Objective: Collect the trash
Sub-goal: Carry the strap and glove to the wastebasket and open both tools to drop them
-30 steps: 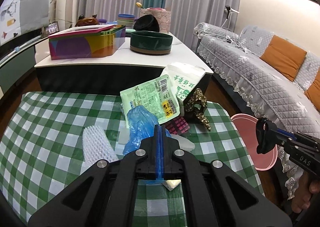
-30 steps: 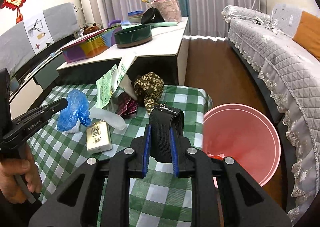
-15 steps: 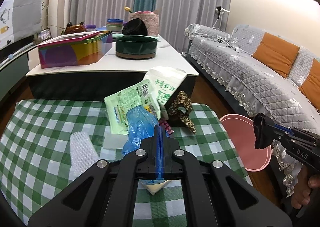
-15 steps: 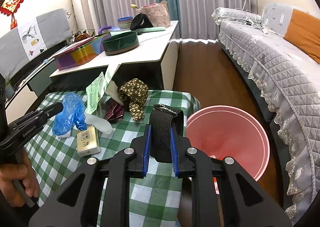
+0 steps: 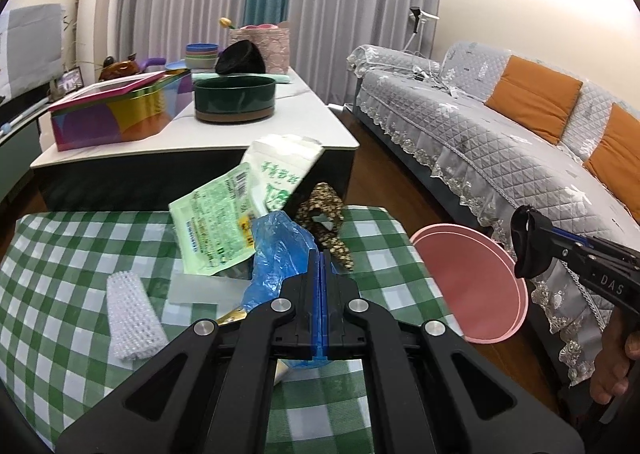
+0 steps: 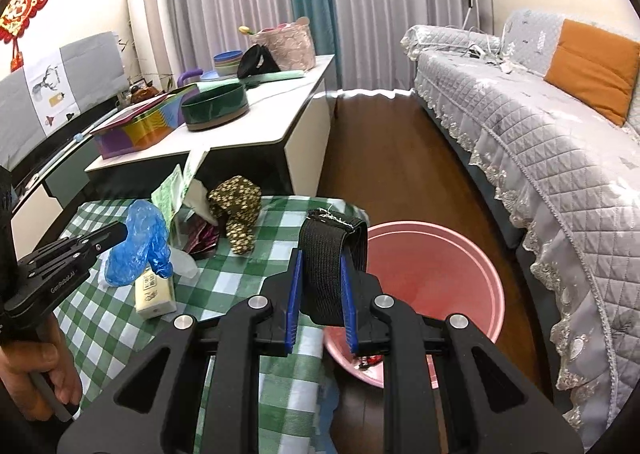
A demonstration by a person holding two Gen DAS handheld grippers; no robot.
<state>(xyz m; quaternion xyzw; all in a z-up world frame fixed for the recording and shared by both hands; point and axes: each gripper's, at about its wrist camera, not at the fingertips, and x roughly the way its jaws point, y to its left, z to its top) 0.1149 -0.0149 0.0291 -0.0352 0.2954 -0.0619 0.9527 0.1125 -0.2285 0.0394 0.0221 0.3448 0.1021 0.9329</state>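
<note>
My right gripper (image 6: 320, 286) has its jaws pinched on a folded black strap (image 6: 332, 254), held up at the bench's right edge, with the pink bin (image 6: 436, 274) on the floor at about two o'clock from the fingertips. In the left wrist view the same gripper (image 5: 528, 242) sits at three o'clock, the strap looped over its tip beside the bin (image 5: 472, 286).

My left gripper (image 5: 322, 254) has its jaws pressed together with only a thin blue line between the pads; the blue plastic bag (image 5: 280, 254) lies right against the tips at eleven o'clock, but I cannot tell whether any of it is caught between them. From the right wrist view that gripper (image 6: 116, 232) points at the bag (image 6: 136, 242) and touches it.

The rest of the trash sits on the green checked bench (image 5: 80, 246): a green printed packet (image 5: 212, 222) at eleven o'clock of the bag, a white-green pouch (image 5: 284, 170) propped behind it, a brown floral cloth (image 5: 324, 214) at one o'clock, a white bumpy pad (image 5: 134, 318) at nine o'clock, and a small yellowish box (image 6: 154, 292) just below the bag.
</note>
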